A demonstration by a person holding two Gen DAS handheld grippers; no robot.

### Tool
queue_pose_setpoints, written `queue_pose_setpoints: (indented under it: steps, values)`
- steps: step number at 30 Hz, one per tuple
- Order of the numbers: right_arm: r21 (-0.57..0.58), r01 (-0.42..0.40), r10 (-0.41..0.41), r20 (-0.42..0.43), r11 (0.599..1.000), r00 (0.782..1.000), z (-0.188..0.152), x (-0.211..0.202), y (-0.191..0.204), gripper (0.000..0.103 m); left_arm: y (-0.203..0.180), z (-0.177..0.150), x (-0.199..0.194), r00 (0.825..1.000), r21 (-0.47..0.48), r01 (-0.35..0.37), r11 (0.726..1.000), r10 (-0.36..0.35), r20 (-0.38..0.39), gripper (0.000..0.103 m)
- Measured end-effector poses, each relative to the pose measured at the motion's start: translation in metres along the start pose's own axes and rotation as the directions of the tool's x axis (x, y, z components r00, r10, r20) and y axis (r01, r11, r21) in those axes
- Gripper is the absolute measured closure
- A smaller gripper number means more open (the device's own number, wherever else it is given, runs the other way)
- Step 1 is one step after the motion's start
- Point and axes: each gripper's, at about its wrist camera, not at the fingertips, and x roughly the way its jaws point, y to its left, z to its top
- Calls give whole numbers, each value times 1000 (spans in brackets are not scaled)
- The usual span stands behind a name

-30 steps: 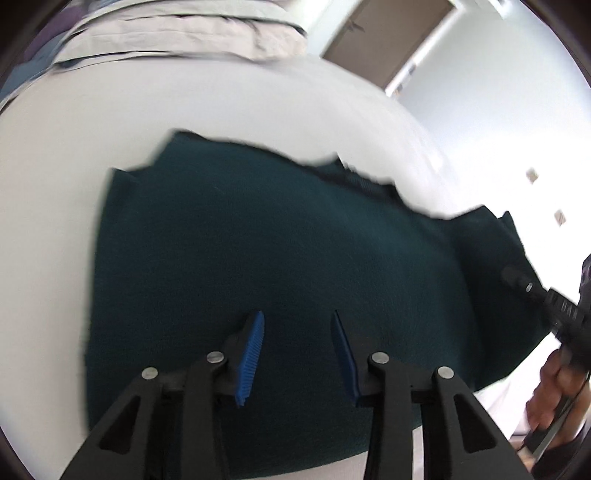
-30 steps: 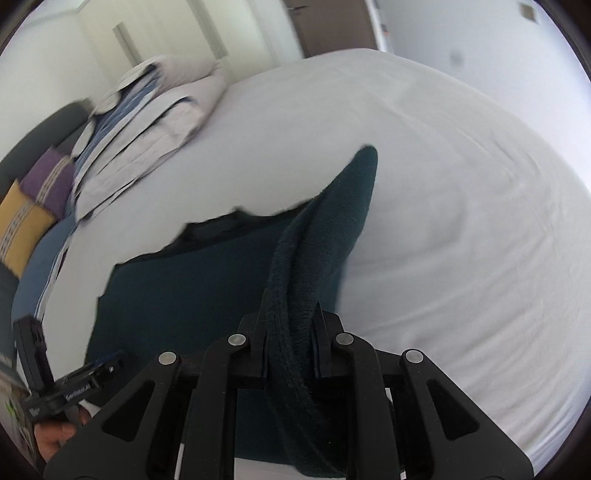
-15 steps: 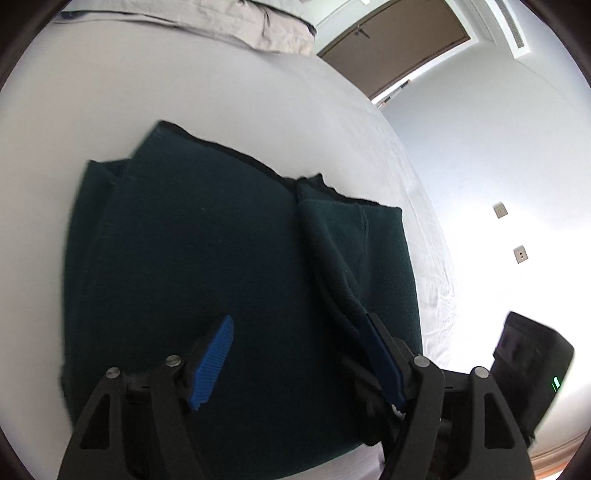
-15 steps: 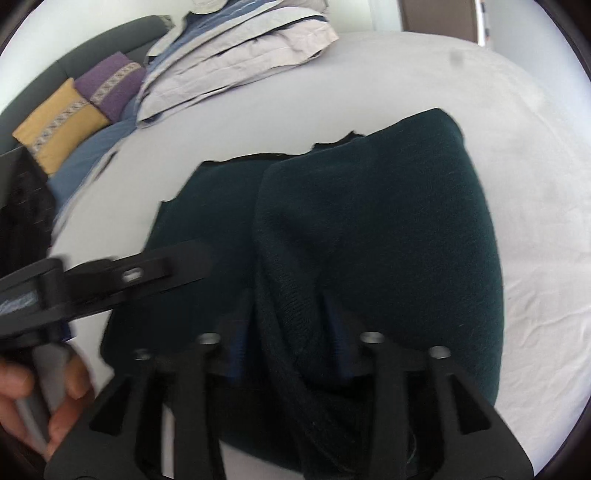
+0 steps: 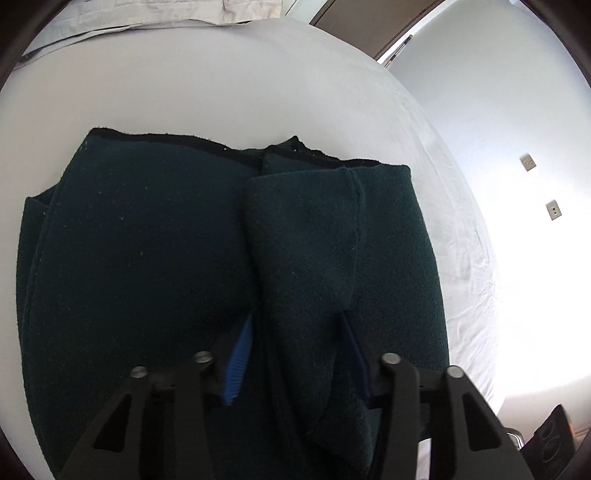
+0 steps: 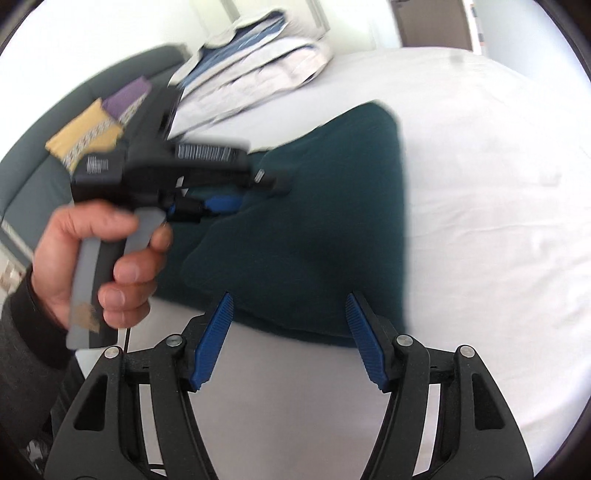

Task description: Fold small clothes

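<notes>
A dark green knitted garment [image 5: 140,258] lies on the white bed [image 5: 229,81], its right part folded over onto the middle. My left gripper [image 5: 295,354] has its jaws wide apart, with the folded flap [image 5: 310,266] lying between the blue pads. In the right wrist view the garment [image 6: 332,206] lies ahead, and my right gripper [image 6: 286,332] is open and empty above the sheet just before its near edge. The left gripper [image 6: 221,201] also shows there, held by a hand [image 6: 96,258] over the garment's left side.
Folded bedding [image 6: 258,70] is stacked at the far end of the bed. A dark sofa with yellow and purple cushions [image 6: 92,125] stands to the left. A door [image 5: 369,26] and white wall lie beyond.
My right gripper let go of the flap, opened and drew back toward the near edge. The flap now lies folded over the garment. My left gripper moved over the flap.
</notes>
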Motion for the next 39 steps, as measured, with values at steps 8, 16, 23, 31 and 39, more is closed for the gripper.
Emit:
queue_pose_setpoints:
  steps: [8, 16, 23, 31, 39]
  values:
    - [182, 53, -68, 80, 982, 994, 13, -19, -48, 41, 5, 4, -18, 999, 14, 25, 1000, -25, 31, 88]
    - [84, 72, -72, -11, 994, 997, 36, 31, -35, 41, 30, 3, -52, 991, -25, 120, 992, -118, 68, 90]
    - [-56, 66, -66, 1, 996, 998, 33, 36, 25, 40, 53, 14, -100, 985, -41, 114, 993, -107, 139, 90]
    - [-121, 94, -98, -23, 988, 995, 17, 25, 49, 40, 73, 3, -104, 982, -85, 119, 989, -104, 159, 90]
    - [-223, 61, -90, -119, 973, 989, -8, 40, 79, 40, 104, -14, -132, 974, -72, 69, 995, -52, 220, 90]
